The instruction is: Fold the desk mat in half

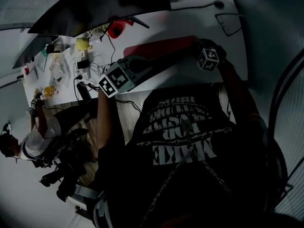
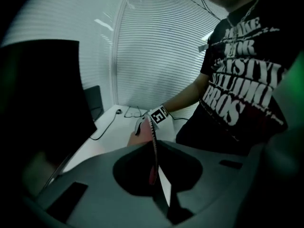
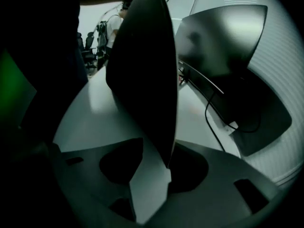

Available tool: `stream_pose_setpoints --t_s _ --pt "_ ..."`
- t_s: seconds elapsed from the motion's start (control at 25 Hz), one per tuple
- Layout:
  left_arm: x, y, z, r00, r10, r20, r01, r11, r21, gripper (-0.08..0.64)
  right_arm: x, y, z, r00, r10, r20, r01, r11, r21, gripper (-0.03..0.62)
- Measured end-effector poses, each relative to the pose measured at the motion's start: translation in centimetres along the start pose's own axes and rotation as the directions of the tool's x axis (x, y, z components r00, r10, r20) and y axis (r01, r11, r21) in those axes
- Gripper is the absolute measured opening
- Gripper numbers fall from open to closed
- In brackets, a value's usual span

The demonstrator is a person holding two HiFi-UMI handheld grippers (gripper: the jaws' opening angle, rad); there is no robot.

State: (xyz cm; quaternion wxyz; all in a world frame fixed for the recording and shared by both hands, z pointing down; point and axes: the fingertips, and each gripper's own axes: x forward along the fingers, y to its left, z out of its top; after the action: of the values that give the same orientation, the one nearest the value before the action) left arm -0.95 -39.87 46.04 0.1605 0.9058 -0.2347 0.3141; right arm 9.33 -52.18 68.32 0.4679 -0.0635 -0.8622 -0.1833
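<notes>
The red desk mat [image 1: 161,46] lies on the white desk [image 1: 190,20] in the head view, its near edge lifted. My left gripper [image 1: 142,63] holds the left part of that edge. In the left gripper view the thin red mat edge [image 2: 152,148] runs straight between the jaws, and my left gripper [image 2: 153,172] is shut on it. My right gripper [image 1: 203,49] is at the mat's right end. In the right gripper view the mat [image 3: 142,70] rises as a dark sheet, its corner standing between the parted jaws of my right gripper [image 3: 154,177].
A dark curved monitor [image 3: 223,37] stands at the back of the desk, with cables [image 3: 213,127] beside it. A red object [image 1: 118,28] and small clutter [image 1: 61,65] fill the desk's left end. Glasses [image 1: 230,23] lie at far right. Another person [image 1: 28,144] sits at lower left.
</notes>
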Motion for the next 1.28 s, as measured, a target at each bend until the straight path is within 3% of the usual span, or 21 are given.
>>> stream_pose_setpoints --t_s 0.08,0.16,0.36,0.52,0.6,0.8,0.96,1.08,1.16,1.28 --pt "-1.1 -0.3 -0.4 0.997 0.076 0.014 -0.075 0.996 -0.041 0.025 1.4 -2.1 -0.7 0.997 -0.074 -0.016 0.074 0.997 0.002 0.126" --pt "-2.2 -0.5 -1.0 0.987 0.157 0.021 -0.154 0.984 -0.093 0.025 2.0 -3.3 -0.1 0.994 -0.106 0.002 0.106 0.994 0.015 0.029" --pt "-5.1 -1.3 -2.7 0.938 0.344 0.027 -0.330 0.917 -0.222 0.025 -0.9 -4.1 2.4 0.993 -0.075 0.086 0.063 0.988 0.141 0.015" --pt "-9.2 -1.3 -3.1 0.875 0.481 0.057 -0.461 0.863 -0.206 0.025 -5.2 -4.3 6.0 0.981 -0.137 0.137 0.117 0.983 0.143 0.015" --pt "-11.7 -0.6 -2.7 0.855 0.512 0.081 -0.495 0.853 -0.164 0.025 -8.0 -4.7 7.7 0.971 -0.198 0.135 0.176 0.972 0.157 0.015" --pt "-18.2 1.9 0.1 0.844 0.491 0.217 -0.495 0.868 -0.037 0.025 -16.5 -8.2 13.4 0.913 -0.393 0.111 0.365 0.907 0.208 0.015" --pt "-22.5 2.3 2.3 0.848 0.412 0.333 -0.463 0.882 0.088 0.025 -24.5 -8.7 17.8 0.814 -0.577 0.061 0.544 0.795 0.269 0.015" --pt "-23.7 1.5 0.7 0.862 0.337 0.379 -0.410 0.902 0.131 0.025 -27.7 -6.5 20.4 0.755 -0.656 -0.017 0.638 0.727 0.254 0.015" --pt "-22.6 1.3 -2.1 0.874 0.291 0.389 -0.358 0.927 0.110 0.025 -27.2 -4.2 20.1 0.754 -0.651 -0.087 0.648 0.715 0.262 0.015" --pt "-18.5 0.1 -7.1 0.906 0.220 0.362 -0.244 0.970 0.021 0.025 -23.5 0.8 16.8 0.799 -0.574 -0.179 0.597 0.723 0.348 0.015"
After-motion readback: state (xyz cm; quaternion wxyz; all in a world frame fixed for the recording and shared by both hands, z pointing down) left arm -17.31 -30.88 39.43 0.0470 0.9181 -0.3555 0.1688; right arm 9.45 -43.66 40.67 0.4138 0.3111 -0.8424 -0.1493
